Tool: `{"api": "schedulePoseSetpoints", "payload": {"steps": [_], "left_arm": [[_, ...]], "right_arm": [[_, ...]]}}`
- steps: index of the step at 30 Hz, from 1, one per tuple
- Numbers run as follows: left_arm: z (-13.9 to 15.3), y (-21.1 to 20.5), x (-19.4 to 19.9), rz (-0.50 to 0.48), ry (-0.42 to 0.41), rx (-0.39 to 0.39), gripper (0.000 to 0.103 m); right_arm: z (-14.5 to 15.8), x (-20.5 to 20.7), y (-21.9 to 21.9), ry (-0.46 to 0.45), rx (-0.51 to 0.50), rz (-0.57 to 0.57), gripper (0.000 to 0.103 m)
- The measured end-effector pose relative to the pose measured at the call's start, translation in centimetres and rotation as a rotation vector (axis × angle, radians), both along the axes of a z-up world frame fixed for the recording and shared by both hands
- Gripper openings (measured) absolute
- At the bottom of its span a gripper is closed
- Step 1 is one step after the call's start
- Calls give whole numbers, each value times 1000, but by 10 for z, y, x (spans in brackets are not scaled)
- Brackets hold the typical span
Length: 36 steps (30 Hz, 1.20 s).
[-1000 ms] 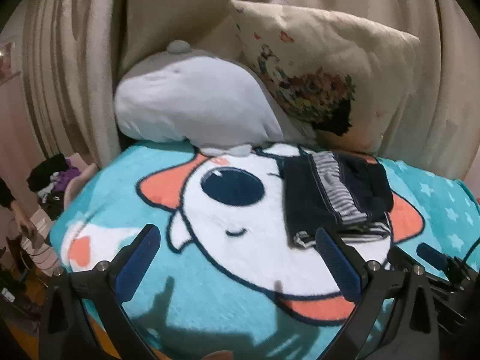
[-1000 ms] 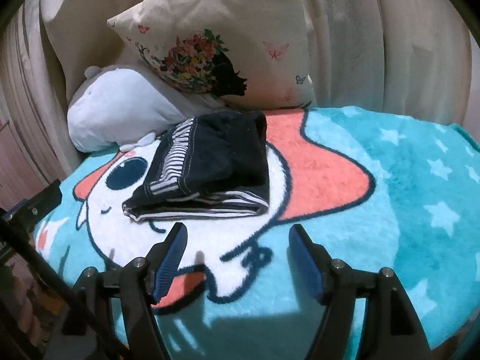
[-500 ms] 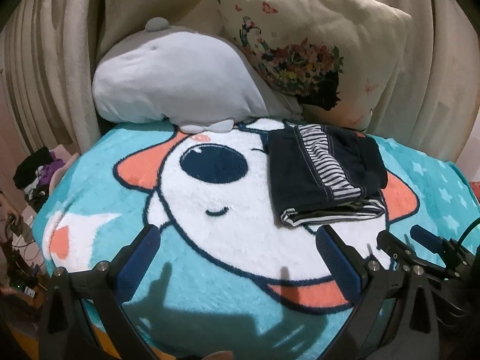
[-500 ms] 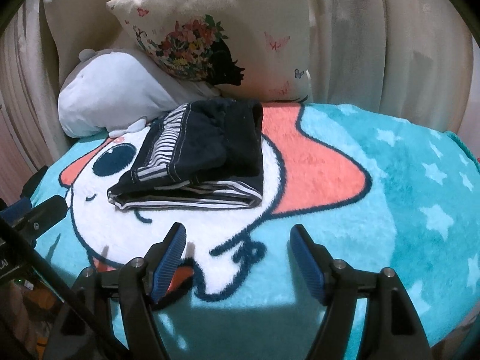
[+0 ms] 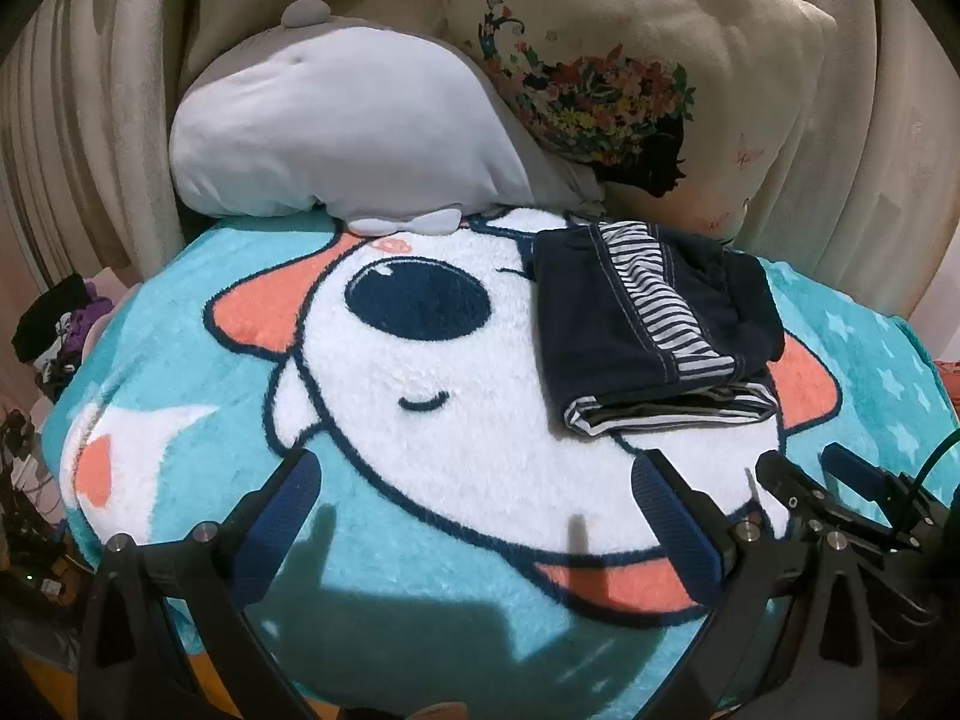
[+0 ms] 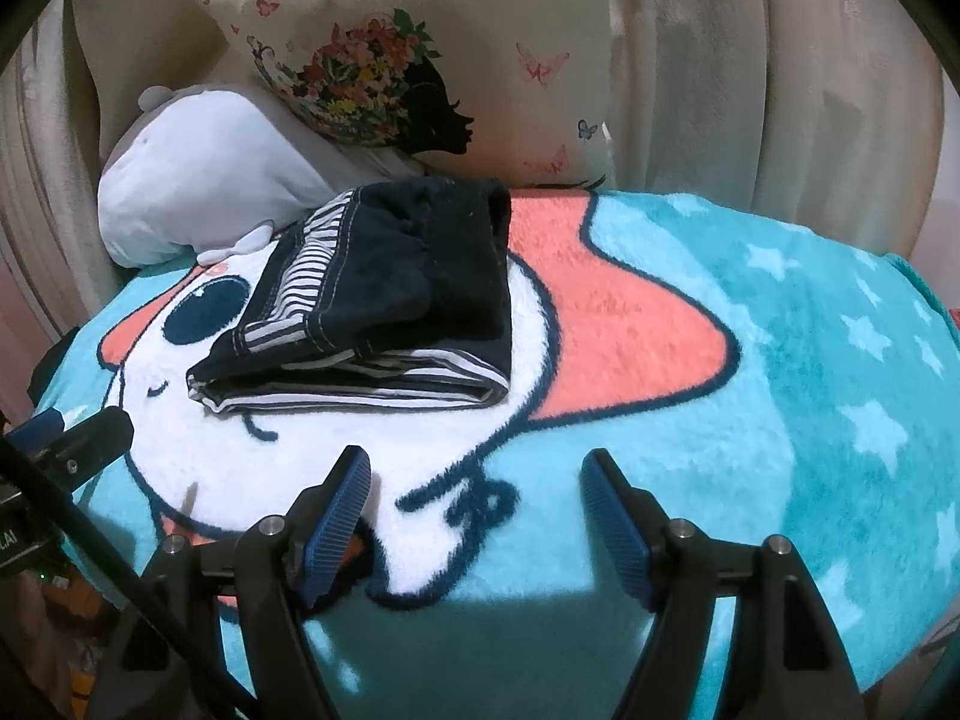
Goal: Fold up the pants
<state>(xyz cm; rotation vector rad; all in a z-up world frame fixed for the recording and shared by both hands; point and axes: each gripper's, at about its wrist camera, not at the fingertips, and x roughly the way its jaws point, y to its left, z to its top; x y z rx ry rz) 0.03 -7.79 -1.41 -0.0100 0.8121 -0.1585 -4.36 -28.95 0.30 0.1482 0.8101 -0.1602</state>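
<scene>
Right wrist view: pants [image 6: 384, 294] lie folded on the blanket [image 6: 780, 360], near the pillows.
Left claw [image 5: 480, 504] and right claw [image 6: 474, 516] released, empty; folding looks done, so withdraw without snagging the stack.

1. Dim indoor light w/ warm tint; colours stay readable.
2. Light comes from behind the cams: dark shadows fall on the blanket [image 5: 198, 360] near the bottom edge of both views.
3. Strong fisheye bend; black vignette at the corners.
4. Focus fairly sharp at centre, softer twd edges; no glare.
</scene>
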Motion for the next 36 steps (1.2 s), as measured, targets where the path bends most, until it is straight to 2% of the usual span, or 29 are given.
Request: {"api": "schedulePoseSetpoints", "payload": {"steps": [22, 36], "left_arm": [[-5, 1, 5, 1, 18, -6, 103], [-11, 5, 13, 7, 57, -15, 103]], "right_arm": [[-2, 4, 4, 12, -26, 5, 79], [-1, 6, 6, 14, -30, 11, 80]]}}
